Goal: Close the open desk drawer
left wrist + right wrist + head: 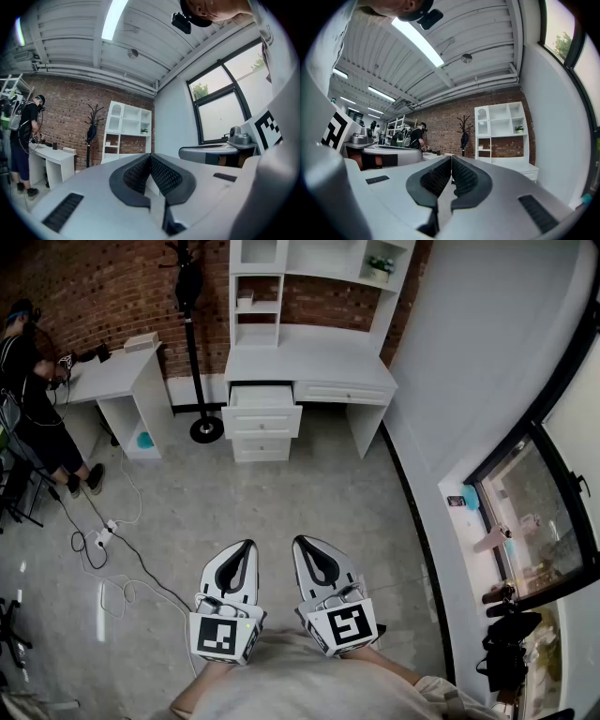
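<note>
Standing against the red brick wall (112,287), the white wooden desk with a shelved hutch (309,362) is seen at the top of the head view, well apart from both grippers. Its open white top drawer (262,409) is pulled out from the left-hand pedestal, above two lower drawers that are pushed in. A black coat stand (192,334) is placed just beside the desk's left end. A second, smaller white desk (117,376) is set farther left, and a person in dark clothing (33,381) is seen standing at it. Black and white cables (103,549) are strewn over the grey concrete floor (281,502). The left gripper (247,547) and the right gripper (302,545) are held level and side by side, close to the wearer's torso (300,690), and are pointed toward the desk. In each gripper view the ribbed black pads (165,176) are pressed together at the tips; both pairs of jaws are fully closed, and nothing is held between them.
</note>
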Demonstrator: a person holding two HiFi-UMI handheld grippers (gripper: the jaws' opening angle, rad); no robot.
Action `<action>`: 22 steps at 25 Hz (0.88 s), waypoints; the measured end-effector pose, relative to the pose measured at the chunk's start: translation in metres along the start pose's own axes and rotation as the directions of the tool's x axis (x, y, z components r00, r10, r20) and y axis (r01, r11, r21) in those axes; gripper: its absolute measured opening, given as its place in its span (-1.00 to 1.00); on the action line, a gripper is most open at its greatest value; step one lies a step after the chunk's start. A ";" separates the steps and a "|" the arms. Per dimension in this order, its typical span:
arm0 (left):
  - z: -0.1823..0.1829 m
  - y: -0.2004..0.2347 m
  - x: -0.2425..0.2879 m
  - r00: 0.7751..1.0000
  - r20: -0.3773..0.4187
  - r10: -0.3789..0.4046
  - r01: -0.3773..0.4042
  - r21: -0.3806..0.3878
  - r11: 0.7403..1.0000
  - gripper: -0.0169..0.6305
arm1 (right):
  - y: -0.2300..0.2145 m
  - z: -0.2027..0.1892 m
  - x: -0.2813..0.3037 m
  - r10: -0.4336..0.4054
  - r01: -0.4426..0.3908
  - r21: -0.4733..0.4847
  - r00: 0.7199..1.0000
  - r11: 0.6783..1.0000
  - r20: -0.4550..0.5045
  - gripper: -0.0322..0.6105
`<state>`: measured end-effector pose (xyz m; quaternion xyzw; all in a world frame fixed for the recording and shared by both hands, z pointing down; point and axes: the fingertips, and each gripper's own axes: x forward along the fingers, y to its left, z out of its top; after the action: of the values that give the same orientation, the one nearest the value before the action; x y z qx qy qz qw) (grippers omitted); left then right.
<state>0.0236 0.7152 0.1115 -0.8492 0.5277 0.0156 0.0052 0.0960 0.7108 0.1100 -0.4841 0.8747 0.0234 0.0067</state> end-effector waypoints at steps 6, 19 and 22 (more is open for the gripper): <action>0.001 0.024 0.005 1.000 -0.002 -0.023 0.023 -0.013 1.000 -0.89 | 0.008 0.002 0.024 -0.018 0.018 -0.016 1.000 1.000 -0.012 -0.80; -0.017 0.057 0.028 0.998 -0.025 -0.055 0.053 -0.063 0.997 -0.89 | 0.005 -0.008 0.061 -0.013 0.013 0.004 1.000 1.000 -0.028 -0.80; -0.022 0.067 0.043 0.998 -0.023 -0.053 0.051 -0.069 0.996 -0.89 | -0.002 -0.015 0.078 -0.001 0.001 0.001 1.000 1.000 -0.030 -0.80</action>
<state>-0.0168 0.6460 0.1321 -0.8625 0.5047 0.0232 -0.0298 0.0565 0.6425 0.1219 -0.4847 0.8745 0.0158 -0.0062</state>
